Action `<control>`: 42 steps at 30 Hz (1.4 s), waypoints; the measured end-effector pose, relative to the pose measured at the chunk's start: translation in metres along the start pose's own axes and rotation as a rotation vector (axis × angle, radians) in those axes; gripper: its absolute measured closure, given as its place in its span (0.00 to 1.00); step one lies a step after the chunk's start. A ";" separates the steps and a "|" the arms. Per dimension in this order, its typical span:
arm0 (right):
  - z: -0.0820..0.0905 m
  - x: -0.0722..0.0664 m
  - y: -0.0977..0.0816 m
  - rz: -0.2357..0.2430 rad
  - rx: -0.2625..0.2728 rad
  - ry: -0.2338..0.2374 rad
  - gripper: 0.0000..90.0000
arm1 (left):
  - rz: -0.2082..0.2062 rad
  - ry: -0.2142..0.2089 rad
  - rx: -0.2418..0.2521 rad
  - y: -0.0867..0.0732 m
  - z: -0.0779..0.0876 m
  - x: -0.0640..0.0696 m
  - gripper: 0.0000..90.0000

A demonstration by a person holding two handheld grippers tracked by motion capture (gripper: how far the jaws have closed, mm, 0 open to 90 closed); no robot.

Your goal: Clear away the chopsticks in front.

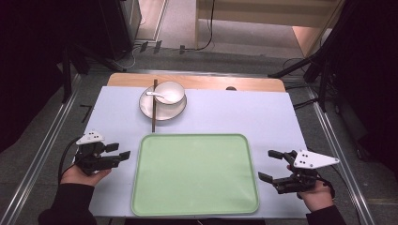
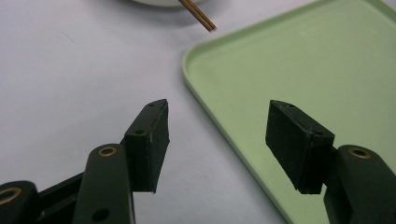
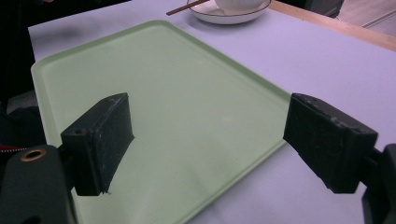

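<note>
Looks like the setup step: green tray (image 1: pixel 195 174) sits mid-surface between both hands. Left hand-held gripper (image 1: pixel 118 151) and right hand-held gripper (image 1: pixel 271 165) both gape wide, holding nothing. Next move probably calls for closing in on the tray's edges.

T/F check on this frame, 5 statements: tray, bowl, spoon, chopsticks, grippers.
1. The green tray has nothing on it. True.
2. The bowl sits on the tray. False: it sits on a plate beyond the tray.
3. A spoon lies in the bowl. True.
4. The left gripper is shut on the chopsticks. False: its jaws are open with nothing between them, and the chopsticks lie across the plate's left side.
5. The right gripper is open, beside the tray's right edge. True.
</note>
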State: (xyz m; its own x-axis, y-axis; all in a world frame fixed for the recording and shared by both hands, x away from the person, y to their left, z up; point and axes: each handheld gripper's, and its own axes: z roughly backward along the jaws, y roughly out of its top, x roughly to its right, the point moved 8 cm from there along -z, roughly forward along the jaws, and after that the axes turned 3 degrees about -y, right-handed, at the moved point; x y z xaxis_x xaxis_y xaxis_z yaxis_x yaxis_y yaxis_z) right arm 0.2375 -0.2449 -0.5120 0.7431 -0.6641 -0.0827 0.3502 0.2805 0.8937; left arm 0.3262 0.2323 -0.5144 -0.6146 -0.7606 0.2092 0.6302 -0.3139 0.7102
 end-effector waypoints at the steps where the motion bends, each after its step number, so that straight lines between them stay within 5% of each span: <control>1: 0.000 0.000 0.000 -0.001 -0.001 -0.002 0.18 | 0.004 0.001 -0.002 0.002 -0.001 -0.002 0.43; 9: 0.001 0.001 0.000 -0.005 0.002 -0.008 0.18 | 0.013 0.008 -0.044 0.016 -0.011 -0.001 0.41; 25: 0.001 0.001 0.000 -0.005 0.003 -0.006 0.18 | 0.022 0.049 -0.029 0.068 -0.029 -0.018 0.41; 42: 0.002 0.001 0.000 -0.007 0.008 -0.005 0.18 | 0.127 0.144 -0.057 0.107 -0.076 -0.040 0.42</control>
State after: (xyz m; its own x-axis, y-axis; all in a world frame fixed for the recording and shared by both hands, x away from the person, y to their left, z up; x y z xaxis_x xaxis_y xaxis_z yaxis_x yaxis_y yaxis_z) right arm 0.2374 -0.2465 -0.5109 0.7378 -0.6694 -0.0868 0.3508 0.2703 0.8966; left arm 0.4547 0.1861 -0.4978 -0.4567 -0.8683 0.1936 0.7266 -0.2385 0.6443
